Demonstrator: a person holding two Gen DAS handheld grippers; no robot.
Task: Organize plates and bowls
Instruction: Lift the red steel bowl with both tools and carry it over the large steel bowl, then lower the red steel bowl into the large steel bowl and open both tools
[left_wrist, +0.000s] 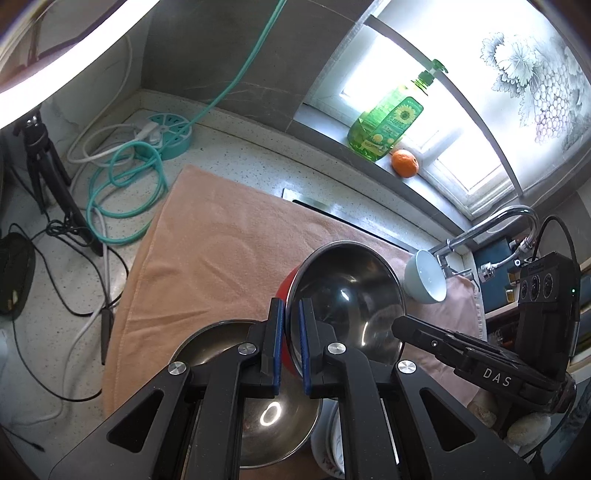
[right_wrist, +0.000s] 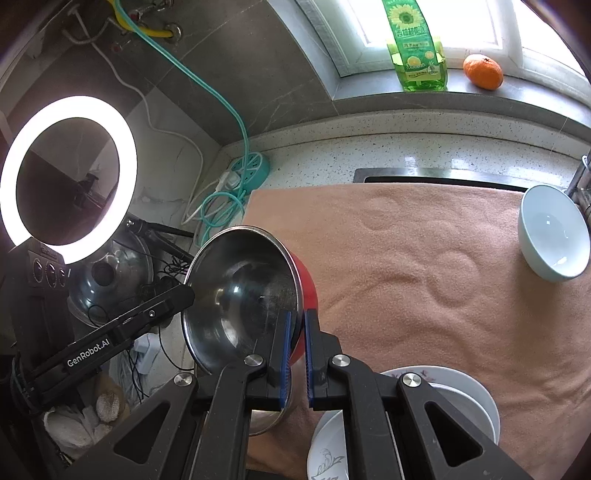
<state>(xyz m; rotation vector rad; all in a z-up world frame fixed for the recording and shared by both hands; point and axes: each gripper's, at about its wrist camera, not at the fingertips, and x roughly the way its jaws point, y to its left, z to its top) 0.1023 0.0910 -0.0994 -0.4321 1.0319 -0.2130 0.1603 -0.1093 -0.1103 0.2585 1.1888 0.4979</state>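
A bowl, red outside and steel inside (left_wrist: 347, 288), hangs tilted above the peach towel (left_wrist: 221, 251). My left gripper (left_wrist: 291, 308) is shut on its near rim. My right gripper (right_wrist: 298, 315) is shut on the opposite rim of the same red bowl (right_wrist: 240, 280). Each gripper shows in the other's view, clamped at the bowl's edge. Under the held bowl a plain steel bowl (left_wrist: 258, 406) rests on the towel. White patterned plates (right_wrist: 461, 391) lie stacked near the towel's front edge. A pale blue bowl (right_wrist: 554, 232) stands at the far right by the tap.
A green soap bottle (left_wrist: 388, 122) and an orange (left_wrist: 405, 163) sit on the window sill. The tap (left_wrist: 491, 229) rises at the right. A teal power strip (left_wrist: 170, 133), cables and a tripod (left_wrist: 48, 173) crowd the left counter. A ring light (right_wrist: 70, 177) and a pot lid (right_wrist: 110, 273) stand left.
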